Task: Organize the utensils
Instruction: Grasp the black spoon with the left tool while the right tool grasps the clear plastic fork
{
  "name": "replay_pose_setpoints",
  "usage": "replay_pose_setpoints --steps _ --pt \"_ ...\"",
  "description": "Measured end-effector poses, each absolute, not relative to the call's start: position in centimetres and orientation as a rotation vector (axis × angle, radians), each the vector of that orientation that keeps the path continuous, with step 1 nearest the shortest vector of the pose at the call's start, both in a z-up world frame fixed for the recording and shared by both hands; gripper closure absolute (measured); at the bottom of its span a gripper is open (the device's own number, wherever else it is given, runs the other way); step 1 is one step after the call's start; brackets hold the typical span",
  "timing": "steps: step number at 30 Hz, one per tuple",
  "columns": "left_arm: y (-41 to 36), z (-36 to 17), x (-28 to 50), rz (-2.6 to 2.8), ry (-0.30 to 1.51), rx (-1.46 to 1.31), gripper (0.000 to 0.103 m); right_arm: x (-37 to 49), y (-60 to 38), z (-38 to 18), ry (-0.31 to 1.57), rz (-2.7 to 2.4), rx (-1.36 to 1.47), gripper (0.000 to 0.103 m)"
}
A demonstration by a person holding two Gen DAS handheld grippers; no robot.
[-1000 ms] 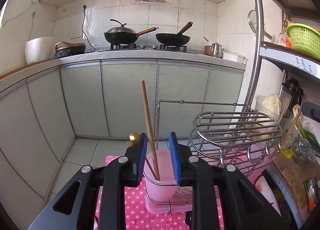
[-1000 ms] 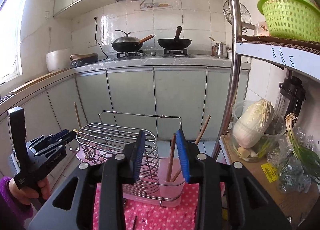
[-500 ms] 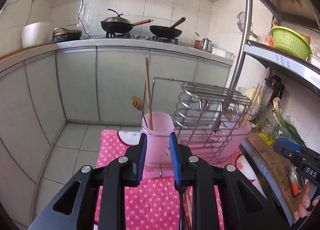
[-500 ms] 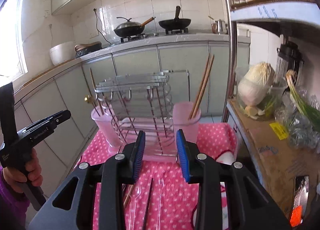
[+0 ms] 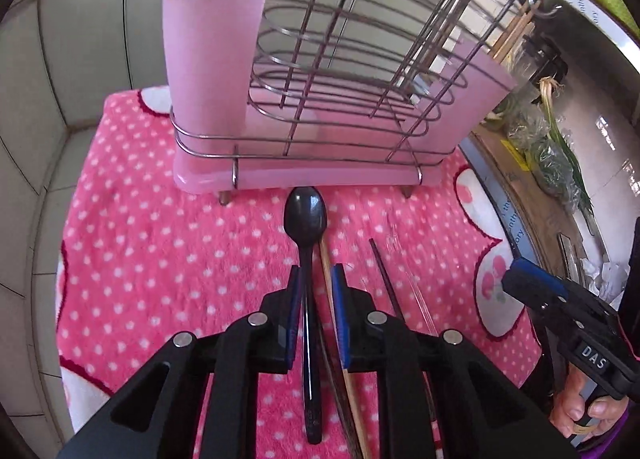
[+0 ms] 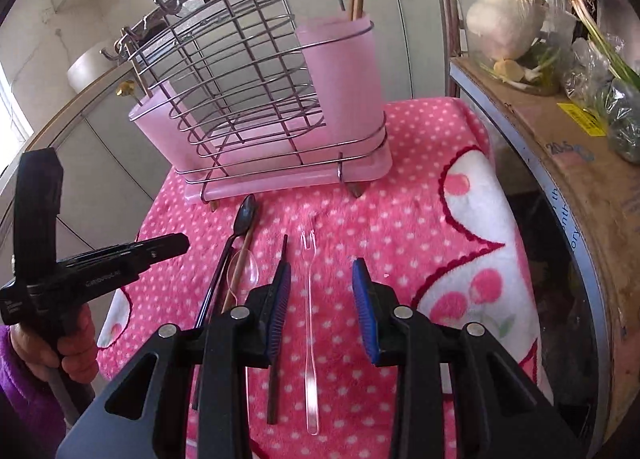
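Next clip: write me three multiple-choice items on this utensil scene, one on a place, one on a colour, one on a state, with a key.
1. Where does the black spoon lie?
A. On the pink dotted cloth in front of the rack
B. Inside a pink cup
C. On the cardboard box

2. What colour are the pads on the gripper fingers?
A. Red
B. Blue
C. Green

3. How do the jaws of the right gripper stand around the clear fork?
A. Clamped on it
B. Apart, not touching it
C. Holding it lifted off the cloth

Key: 1 A, the spoon's bowl lies just short of the rack's pink base; 2 B, both wrist views show blue pads; 3 B, cloth shows on each side between fork and pads.
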State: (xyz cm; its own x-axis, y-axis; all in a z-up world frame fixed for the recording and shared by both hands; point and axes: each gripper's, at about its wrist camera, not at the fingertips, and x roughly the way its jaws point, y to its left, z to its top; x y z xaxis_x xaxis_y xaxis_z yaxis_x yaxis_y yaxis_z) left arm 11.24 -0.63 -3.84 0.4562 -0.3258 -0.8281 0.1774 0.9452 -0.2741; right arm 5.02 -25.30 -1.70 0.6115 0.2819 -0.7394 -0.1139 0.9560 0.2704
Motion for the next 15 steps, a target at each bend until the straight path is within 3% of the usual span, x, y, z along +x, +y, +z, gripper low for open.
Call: replay_pose_setpoints --steps 8,15 --pt "-2.7 -7.5 15.1 -0.261 1.174 -0.109 0.088 6.1 -26.7 -2.8 0.913 0.227 0.243 0.071" --pt "-2.5 -8.1 15.6 -0.241 1.154 -0.131 0.094 6.8 -26.4 -3.5 0.933 0.250 0.239 0.071"
